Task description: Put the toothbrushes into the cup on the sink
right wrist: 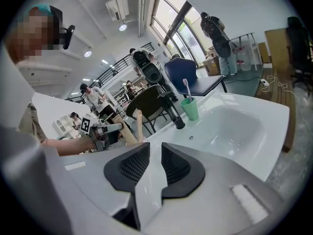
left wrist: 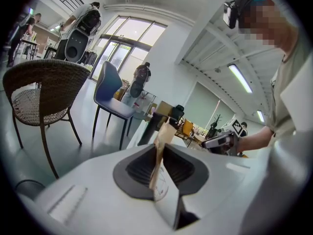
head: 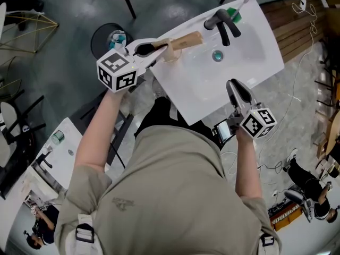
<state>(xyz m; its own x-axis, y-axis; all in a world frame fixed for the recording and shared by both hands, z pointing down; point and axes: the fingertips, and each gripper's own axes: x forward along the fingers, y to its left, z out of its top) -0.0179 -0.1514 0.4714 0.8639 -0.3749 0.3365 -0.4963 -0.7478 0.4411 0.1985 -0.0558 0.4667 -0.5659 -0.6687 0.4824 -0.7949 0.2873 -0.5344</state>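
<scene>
A white sink [head: 186,78] carries a black faucet [head: 223,24] and a green cup [head: 234,16] at its far rim. One toothbrush [right wrist: 186,88] stands in the cup [right wrist: 190,107]. My left gripper [head: 159,48] is shut on a tan toothbrush pack [head: 187,40], held over the sink's left rim. The pack's thin tan edge [left wrist: 161,141] is pinched between the dark pads. My right gripper [head: 237,86] hovers at the sink's near right edge. Its jaws [right wrist: 155,153] are nearly together with nothing between them. It points at the basin [right wrist: 234,126].
A black round bin [head: 109,36] stands left of the sink. A phone [head: 223,130] and cables lie by the near edge. Wooden planks [head: 292,31] lie at the right. A wicker chair [left wrist: 41,97] and a blue chair [left wrist: 112,97] stand beyond. People stand around.
</scene>
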